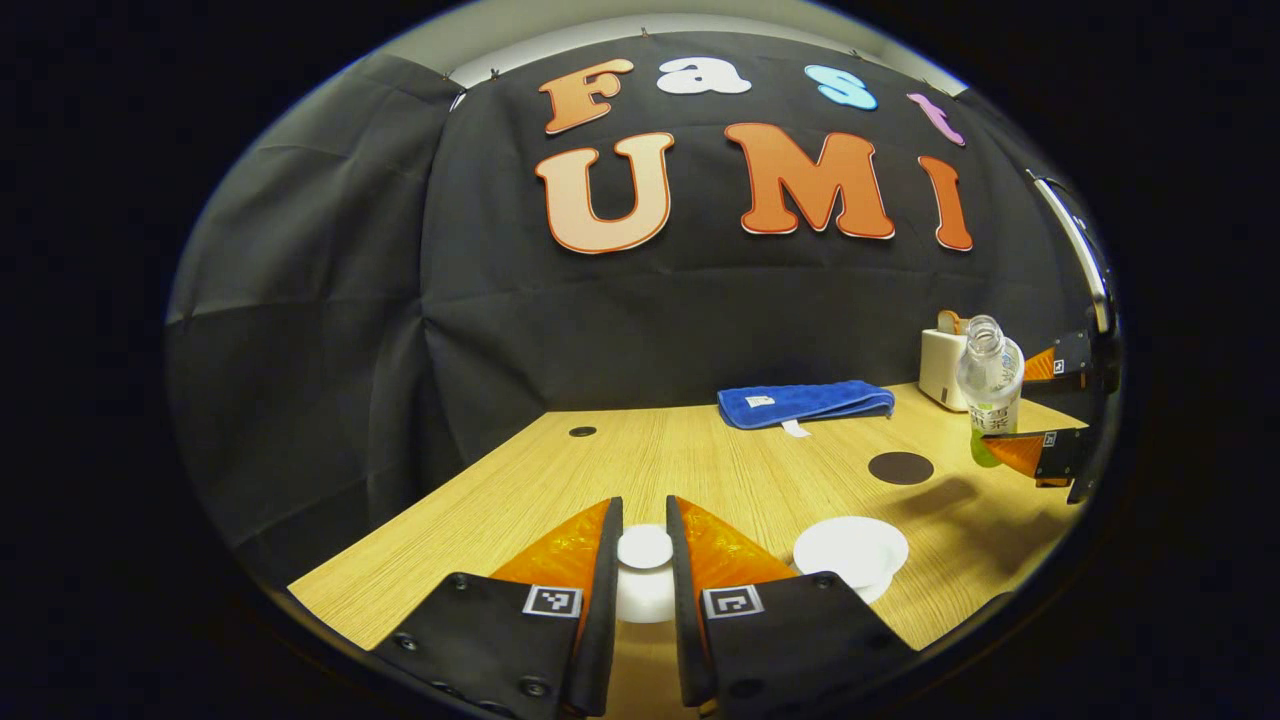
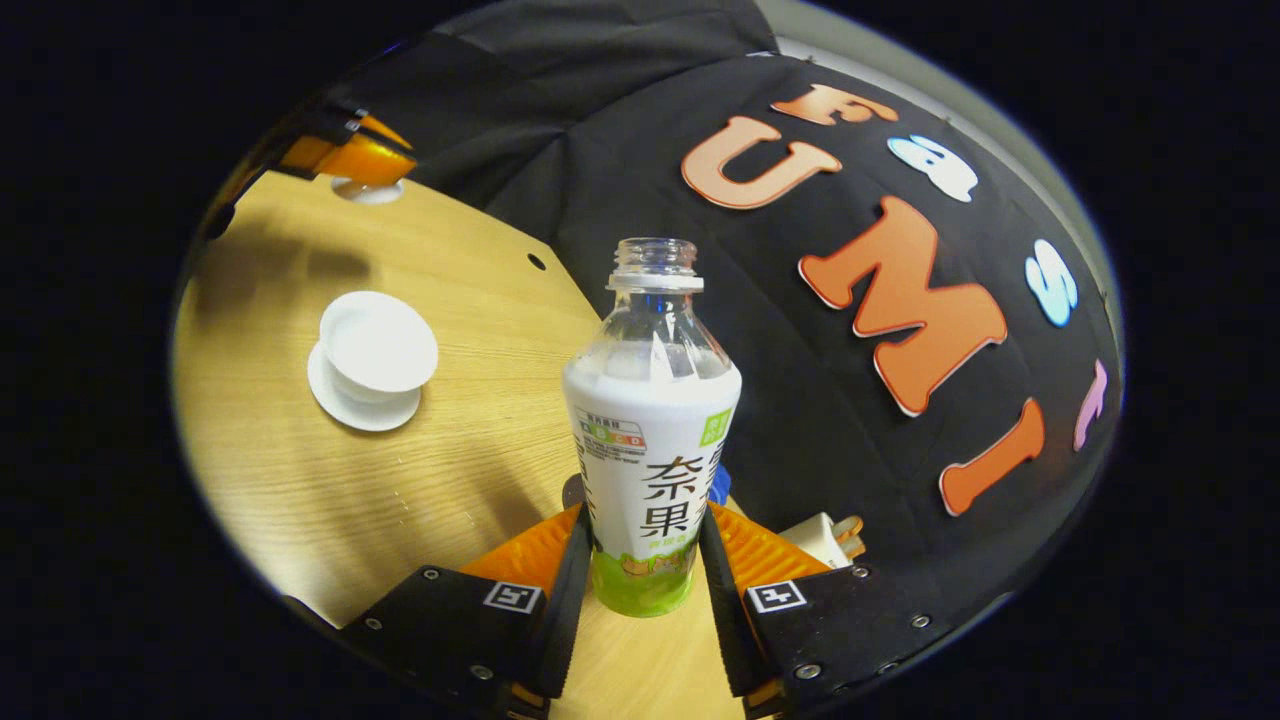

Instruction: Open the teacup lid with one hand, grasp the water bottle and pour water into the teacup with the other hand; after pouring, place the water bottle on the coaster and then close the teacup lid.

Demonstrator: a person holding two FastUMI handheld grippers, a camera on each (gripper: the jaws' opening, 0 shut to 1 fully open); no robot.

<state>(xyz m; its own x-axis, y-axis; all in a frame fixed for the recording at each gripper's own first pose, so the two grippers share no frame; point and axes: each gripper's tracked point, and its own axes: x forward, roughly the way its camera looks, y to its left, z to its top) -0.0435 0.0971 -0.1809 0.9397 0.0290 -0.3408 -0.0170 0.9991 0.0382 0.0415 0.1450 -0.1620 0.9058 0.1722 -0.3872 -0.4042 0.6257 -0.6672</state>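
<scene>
Desk (image 1: 520,480): light wood grain, black cloth wall behind its far edge. A small dark hole (image 1: 582,431) sits near the far left corner.

Blue towel (image 1: 805,402): folded, lying along the far edge of the desk, right of centre, white tag on its near side.

Water bottle (image 2: 652,440): clear plastic, uncapped, white and green label. In the right gripper view it stands upright between the two fingers of the right gripper (image 2: 646,560), and both fingers press on its lower body. In the left gripper view the same bottle (image 1: 990,385) appears over the right end of the desk, lifted off the surface, with a shadow on the wood below it.

White box (image 1: 942,368): small, at the far right corner of the desk, just behind the bottle.

Teacup (image 1: 850,553): white, open, on a white saucer, near the front edge of the desk, right of the left gripper. In the right gripper view it (image 2: 377,345) sits well apart from the bottle.

Coaster (image 1: 900,467): dark, round, flat on the desk between the teacup and the towel, bare.

Lid (image 1: 645,565): white, round knob on top, held between the fingers of the left gripper (image 1: 645,560) near the front edge; jaws narrow, closed against the lid on both sides.
</scene>
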